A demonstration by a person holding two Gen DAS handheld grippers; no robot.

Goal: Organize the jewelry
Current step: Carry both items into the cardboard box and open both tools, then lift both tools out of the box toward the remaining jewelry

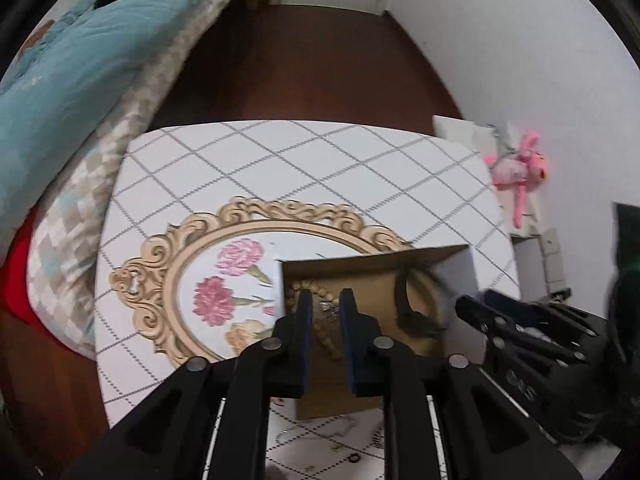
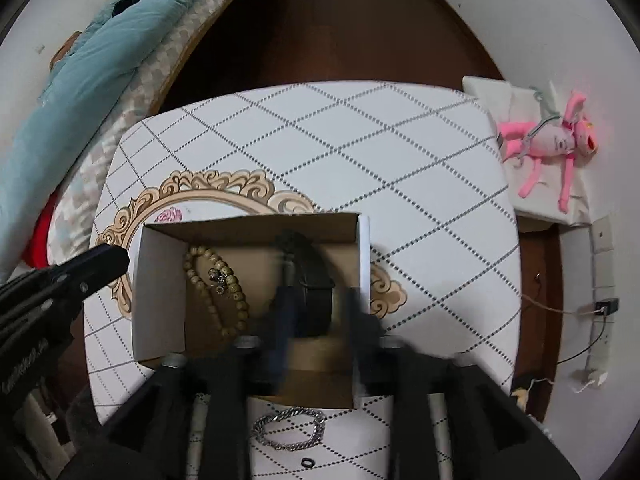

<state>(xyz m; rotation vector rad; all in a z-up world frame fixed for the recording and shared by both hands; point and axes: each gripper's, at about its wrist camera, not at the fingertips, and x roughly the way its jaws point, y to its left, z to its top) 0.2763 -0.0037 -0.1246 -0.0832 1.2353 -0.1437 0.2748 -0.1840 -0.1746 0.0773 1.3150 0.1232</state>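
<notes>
Already the cardboard box (image 2: 160, 280) holds a wooden bead bracelet (image 2: 218, 290) and a black band (image 2: 316, 288), while both the left gripper (image 1: 326, 312) and right gripper (image 2: 316, 312) hover part-open and empty, leaving the silver chain bracelet (image 2: 290, 428) and small black ring (image 2: 307, 463) on the table (image 2: 400, 160).

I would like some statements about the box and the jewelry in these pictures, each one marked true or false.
1. A wooden bead bracelet lies inside the cardboard box. True.
2. The silver chain bracelet is inside the box. False: it lies on the table, outside the box's near wall.
3. A dark band lies in the box's right part. True.
4. The left gripper holds the bead bracelet. False: its jaws are apart and hold nothing.
5. A pink plush toy lies in the box. False: it lies beyond the table's right edge.
</notes>
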